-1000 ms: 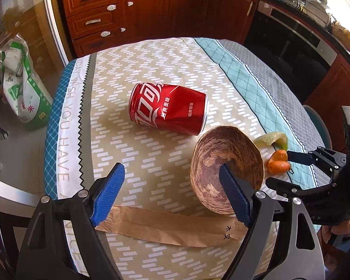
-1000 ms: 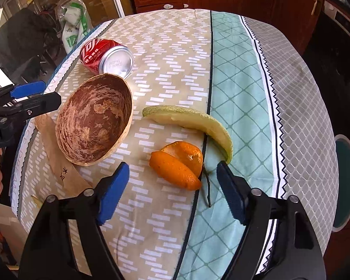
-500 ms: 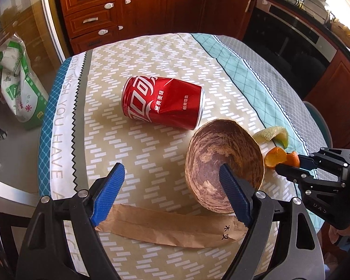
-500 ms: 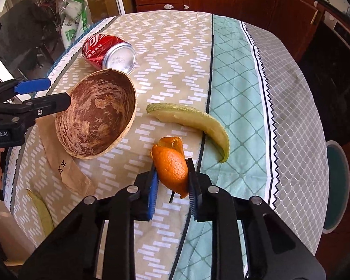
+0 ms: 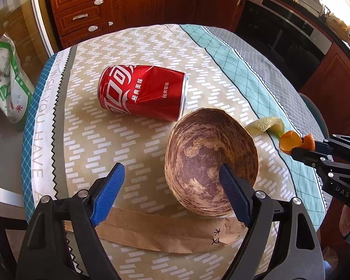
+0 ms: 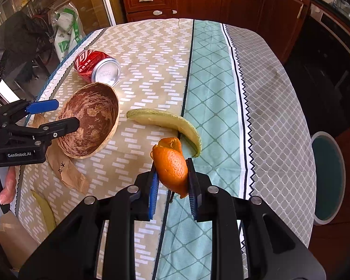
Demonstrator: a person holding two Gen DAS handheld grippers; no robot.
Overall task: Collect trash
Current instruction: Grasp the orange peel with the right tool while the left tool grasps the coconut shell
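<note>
Kitchen table (image 6: 212, 53): my right gripper (image 6: 171, 177) clamped on peel (image 6: 171, 165), lifted clear. Left gripper (image 5: 169, 186) wide open, empty, one finger over bowl (image 5: 207, 154) rim. Next, I judge: carry peel into bowl, release.

Patterned tablecloth (image 6: 263, 88), wooden cabinets (image 5: 133, 2), green-white bag (image 5: 9, 84).

Red can (image 5: 142, 92), mottled brown bowl (image 5: 210, 161), orange peel (image 6: 172, 166), beige zigzag-patterned tablecloth (image 6: 151, 53)
</note>
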